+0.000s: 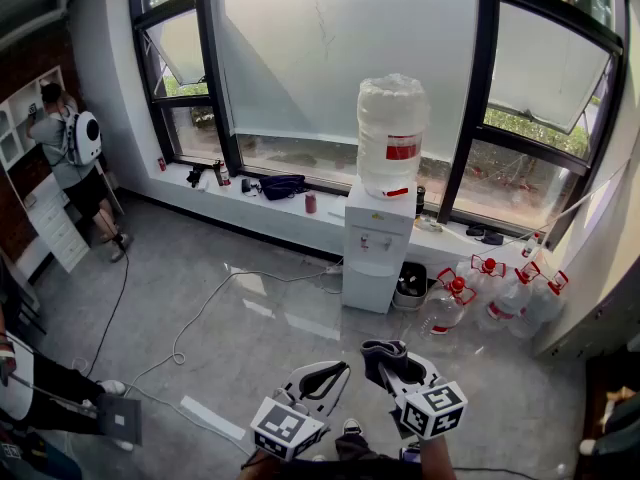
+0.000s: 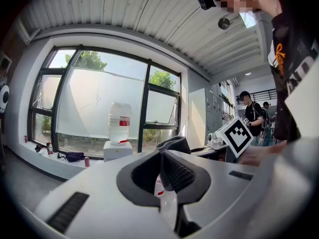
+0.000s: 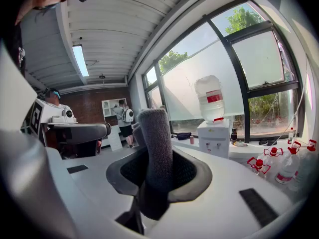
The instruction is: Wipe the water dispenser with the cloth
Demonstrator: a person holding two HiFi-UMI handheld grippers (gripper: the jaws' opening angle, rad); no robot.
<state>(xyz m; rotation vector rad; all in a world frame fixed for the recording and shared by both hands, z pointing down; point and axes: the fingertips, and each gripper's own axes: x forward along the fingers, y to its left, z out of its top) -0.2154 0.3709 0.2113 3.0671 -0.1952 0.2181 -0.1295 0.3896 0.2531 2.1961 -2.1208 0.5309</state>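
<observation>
The white water dispenser (image 1: 378,253) stands against the window wall with a big clear bottle (image 1: 392,133) on top. It also shows far off in the left gripper view (image 2: 118,151) and in the right gripper view (image 3: 213,138). My right gripper (image 1: 398,370) (image 3: 154,183) is shut on a dark grey cloth (image 1: 385,352) (image 3: 155,143), which sticks up between the jaws. My left gripper (image 1: 324,374) (image 2: 160,172) is beside it, jaws together and holding nothing. Both grippers are low in the head view, well short of the dispenser. The cloth's top (image 2: 172,143) peeks over the left gripper.
Several clear jugs with red caps (image 1: 500,290) lie on the floor right of the dispenser, and a small bin (image 1: 410,282) stands next to it. A white cable (image 1: 200,318) snakes across the grey floor. A person with a backpack (image 1: 70,148) stands far left. Small items line the windowsill (image 1: 280,186).
</observation>
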